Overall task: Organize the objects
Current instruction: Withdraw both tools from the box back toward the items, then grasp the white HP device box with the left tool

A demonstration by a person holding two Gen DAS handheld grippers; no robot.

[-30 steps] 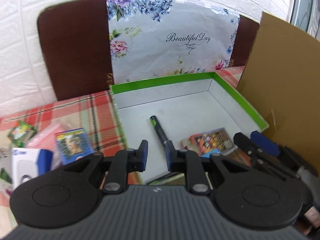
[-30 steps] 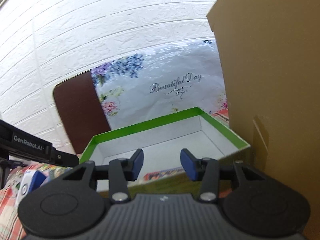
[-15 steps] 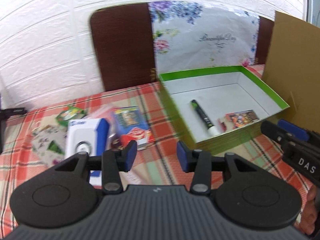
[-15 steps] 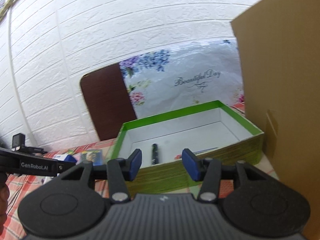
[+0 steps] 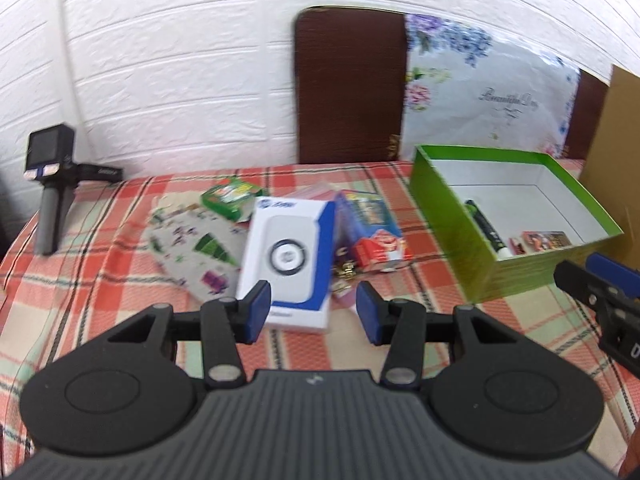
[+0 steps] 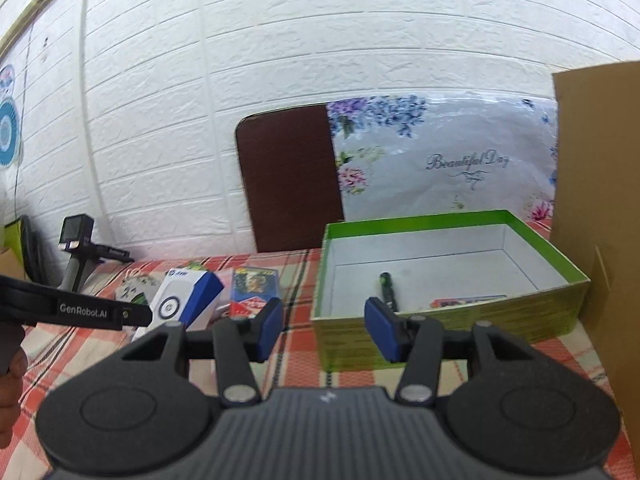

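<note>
A green box (image 5: 452, 216) with a white inside stands at the right of the plaid table; a dark pen (image 5: 486, 232) and a small picture card (image 5: 546, 240) lie in it. Loose items lie to its left: a white and blue box (image 5: 288, 256), a colourful packet (image 5: 372, 228), a small green packet (image 5: 230, 196) and a patterned pouch (image 5: 188, 248). My left gripper (image 5: 312, 312) is open and empty, just short of the white and blue box. My right gripper (image 6: 325, 332) is open and empty, before the green box's (image 6: 440, 320) near left corner.
A small camera on a tripod (image 5: 50, 160) stands at the far left by the white wall. A tall cardboard sheet (image 6: 596, 200) rises right of the green box. A brown board (image 5: 348, 88) and a floral bag (image 5: 480, 92) lean on the wall behind.
Both grippers have drawn back from the green box and swung left, bringing the loose items into view. The left jaws have gone from nearly shut to open; the right jaws widened slightly.
</note>
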